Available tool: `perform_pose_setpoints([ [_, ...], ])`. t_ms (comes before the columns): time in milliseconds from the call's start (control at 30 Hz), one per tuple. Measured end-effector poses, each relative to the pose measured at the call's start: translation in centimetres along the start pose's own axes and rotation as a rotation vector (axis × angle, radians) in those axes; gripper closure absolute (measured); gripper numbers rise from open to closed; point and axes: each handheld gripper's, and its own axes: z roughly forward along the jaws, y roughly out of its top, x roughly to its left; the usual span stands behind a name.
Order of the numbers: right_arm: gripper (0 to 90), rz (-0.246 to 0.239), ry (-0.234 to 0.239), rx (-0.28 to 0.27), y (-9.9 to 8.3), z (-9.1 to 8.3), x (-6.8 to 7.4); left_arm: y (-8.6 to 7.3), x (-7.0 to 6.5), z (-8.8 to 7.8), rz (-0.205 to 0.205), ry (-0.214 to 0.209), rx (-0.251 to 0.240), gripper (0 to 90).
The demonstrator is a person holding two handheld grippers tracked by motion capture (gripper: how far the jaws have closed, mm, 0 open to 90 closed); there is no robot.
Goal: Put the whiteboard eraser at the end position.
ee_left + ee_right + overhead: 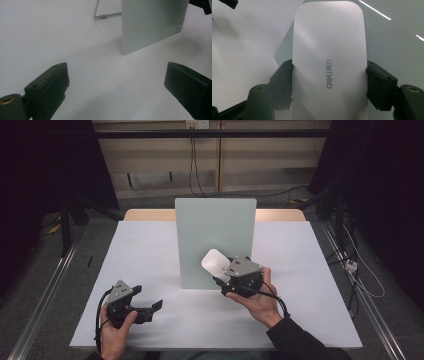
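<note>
A white, flat, round-cornered block marked "deli" sits between the black jaws of my right gripper, pressed on both long edges. In the high view that block is lifted off the table, just in front of the lower right part of an upright pale green board, with the right gripper shut on it. My left gripper rests low at the table's front left, jaws wide apart and nothing between them. The board stands ahead of it to the right.
The white table carries the board, which leans on a thin wire stand behind it. Past the table's far edge are floor cables and a wall. Metal rails run along both sides.
</note>
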Motion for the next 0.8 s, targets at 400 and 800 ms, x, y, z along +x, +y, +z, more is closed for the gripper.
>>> perform_pose_setpoints([
  [400, 31.6, 0.033, 0.067, 0.032, -0.7, -0.1, -0.2, 0.0, 0.2, -0.2, -0.001, -0.004, 0.004, 5.7],
  [800, 31.6, 0.044, 0.167, 0.093, -2.1, -0.3, -0.4, 0.0, 0.2, -0.2, 0.004, 0.0, 0.009, 5.7],
])
